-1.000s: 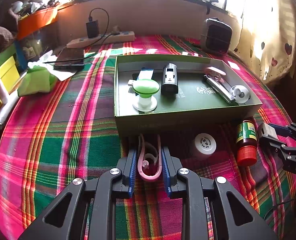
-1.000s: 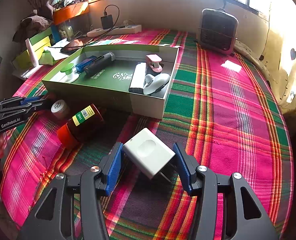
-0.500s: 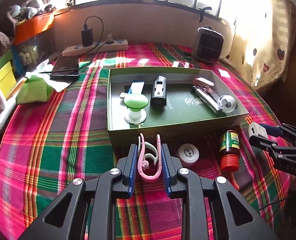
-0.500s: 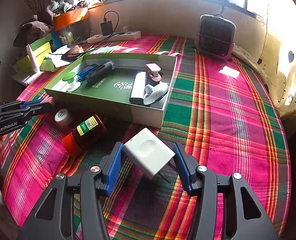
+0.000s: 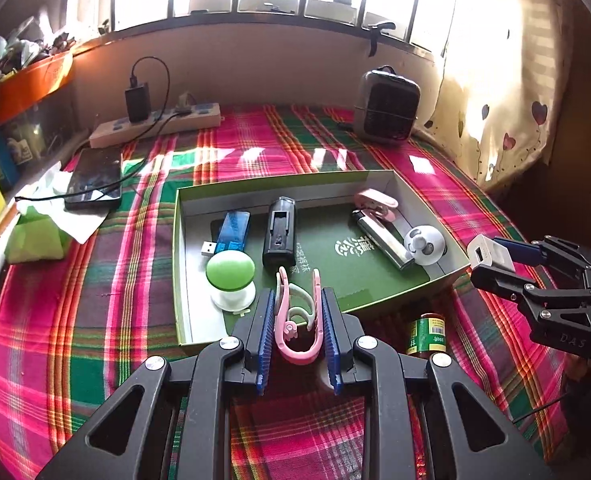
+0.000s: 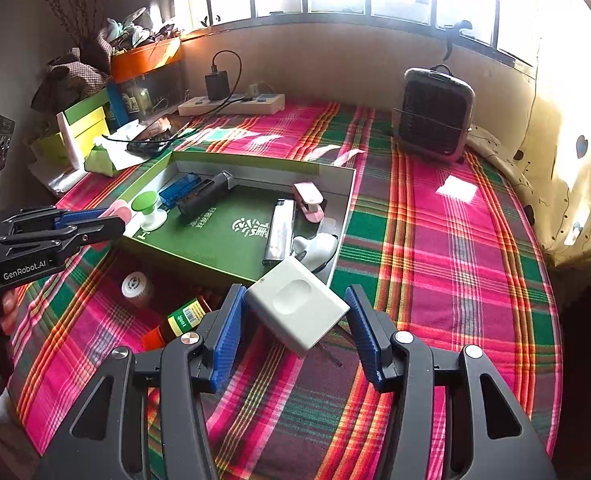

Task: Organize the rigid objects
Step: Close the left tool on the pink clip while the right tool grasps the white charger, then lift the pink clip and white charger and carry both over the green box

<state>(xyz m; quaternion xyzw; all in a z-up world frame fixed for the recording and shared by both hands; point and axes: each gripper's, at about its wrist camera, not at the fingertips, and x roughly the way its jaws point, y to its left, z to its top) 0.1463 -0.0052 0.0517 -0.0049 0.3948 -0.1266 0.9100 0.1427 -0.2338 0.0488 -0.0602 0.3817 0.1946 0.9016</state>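
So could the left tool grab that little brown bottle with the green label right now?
Probably not. The left tool is already shut on the pink plastic clip, so it has no free grip; the small brown bottle with the green label lies beside it on the cloth.

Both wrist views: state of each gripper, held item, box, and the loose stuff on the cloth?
left hand-held gripper: shut on pink clip
pink clip: held above the box's near edge
right hand-held gripper: shut on white charger
white charger: held tilted, off the cloth
green box: open, no lid, several items inside
brown bottle: lying on its side, capped
white jar: upright on cloth, capped
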